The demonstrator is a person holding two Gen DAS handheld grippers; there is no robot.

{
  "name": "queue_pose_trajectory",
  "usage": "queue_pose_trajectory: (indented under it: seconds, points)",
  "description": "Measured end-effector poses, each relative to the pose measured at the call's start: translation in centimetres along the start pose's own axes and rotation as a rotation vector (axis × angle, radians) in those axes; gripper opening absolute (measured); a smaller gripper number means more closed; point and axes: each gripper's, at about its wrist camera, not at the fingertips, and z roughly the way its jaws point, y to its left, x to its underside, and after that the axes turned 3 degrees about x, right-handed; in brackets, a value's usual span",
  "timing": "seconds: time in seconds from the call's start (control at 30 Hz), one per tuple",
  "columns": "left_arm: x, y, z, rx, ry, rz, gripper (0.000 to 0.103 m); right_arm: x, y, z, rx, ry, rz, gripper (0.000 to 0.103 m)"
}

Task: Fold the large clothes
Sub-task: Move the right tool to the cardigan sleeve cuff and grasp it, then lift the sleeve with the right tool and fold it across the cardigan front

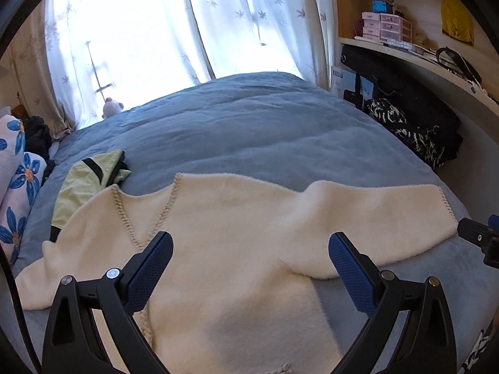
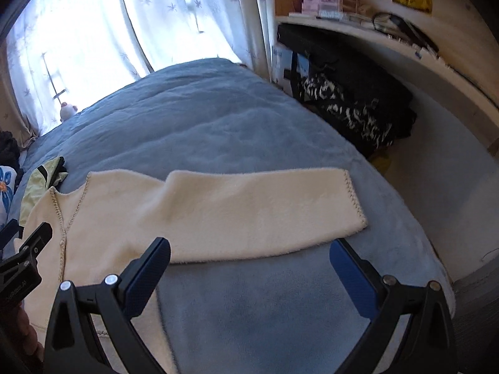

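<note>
Cream fleece fills the left wrist view: a large cream sweater lies flat on the blue-grey blanket of the bed, near its front edge, with a braided V-neck seam toward the bed's left side and one sleeve stretched toward the right edge. The left gripper hangs over the sweater's body with its jaws spread wide, holding nothing. A pale green garment lies partly under the sweater's left shoulder, beside flowered pillows. In the right wrist view, the right gripper hangs over bare blanket just in front of the outstretched sleeve, jaws likewise wide apart and empty; the sleeve's stitched cuff lies near the bed's right edge.
</note>
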Motion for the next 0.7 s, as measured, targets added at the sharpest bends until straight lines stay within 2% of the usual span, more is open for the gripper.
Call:
queue_pose_trajectory:
  seconds: [0.07,0.2,0.33,0.5,0.63,0.7]
  points:
    - [-0.2,-1.0,3.2,0.014,0.051,-0.008,0.098,-0.1,-1.5,2.5,-0.008,0.051,0.043,0.102]
    - [0.2,-1.9,8.1,0.000,0.131,-0.045,0.096,-0.1,-6.6,7.9,-0.088,0.150,0.229,0.102]
    - [0.7,-2.6,11.7,-0.016,0.140,-0.054,0.089,0.6,-10.2,12.2,-0.152,0.214,0.407,0.095]
    - [1.1,-3.5,14.3,-0.015,0.149,-0.049,0.089,1.2,-12.5,15.9,-0.188,0.227,0.542,0.095]
    - [1.3,-4.0,16.1,-0.004,0.175,-0.055,0.089,1.2,-12.4,17.5,-0.188,0.205,0.569,0.095]
    - [1.4,-4.3,16.8,-0.006,0.185,-0.060,0.089,0.9,-12.0,18.0,-0.169,0.192,0.560,0.092]
